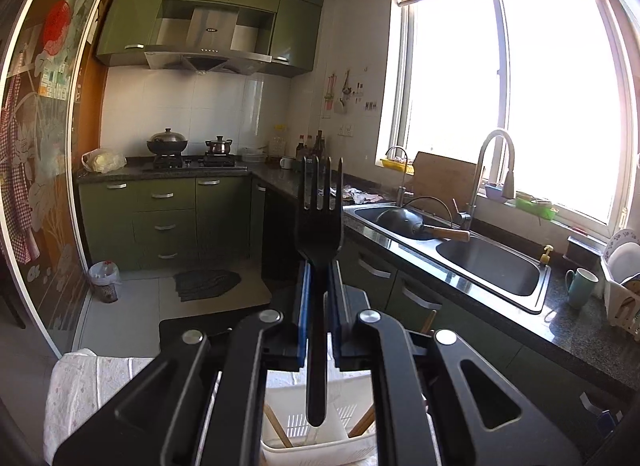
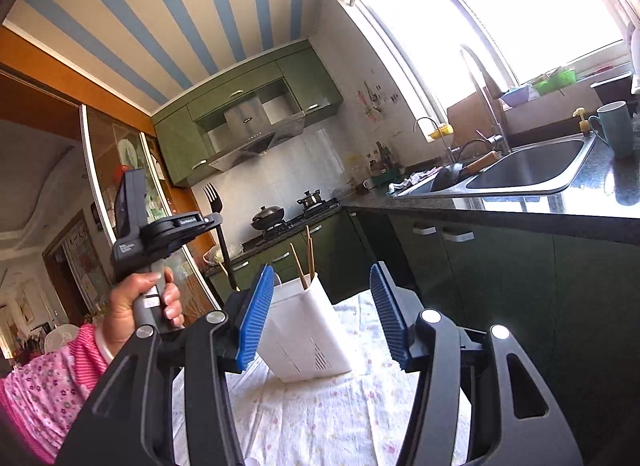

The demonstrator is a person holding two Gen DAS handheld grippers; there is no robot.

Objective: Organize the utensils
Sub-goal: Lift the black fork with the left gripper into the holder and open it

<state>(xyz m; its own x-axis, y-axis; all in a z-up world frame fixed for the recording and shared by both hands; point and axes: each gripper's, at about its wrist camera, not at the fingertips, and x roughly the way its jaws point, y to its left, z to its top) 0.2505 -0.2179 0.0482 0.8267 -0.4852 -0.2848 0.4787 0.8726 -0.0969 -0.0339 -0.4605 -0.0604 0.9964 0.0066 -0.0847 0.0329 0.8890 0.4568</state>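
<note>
My left gripper (image 1: 319, 282) is shut on a black plastic fork (image 1: 320, 221), held upright with tines up and its handle end hanging just above a white utensil holder (image 1: 296, 422). In the right wrist view the same fork (image 2: 218, 221) stands up from the left gripper, held by a hand, to the left of the holder (image 2: 304, 330). The holder stands on a floral cloth (image 2: 320, 418) and has wooden chopsticks (image 2: 304, 262) in it. My right gripper (image 2: 322, 318) is open and empty, its blue pads on either side of the holder in view.
A dark granite counter (image 2: 520, 205) with a steel double sink (image 1: 460, 250), a tall tap and a green mug (image 1: 580, 286) runs along the right. A dish rack (image 1: 620, 298) stands at the far right. Stove with pots and green cabinets stand at the back.
</note>
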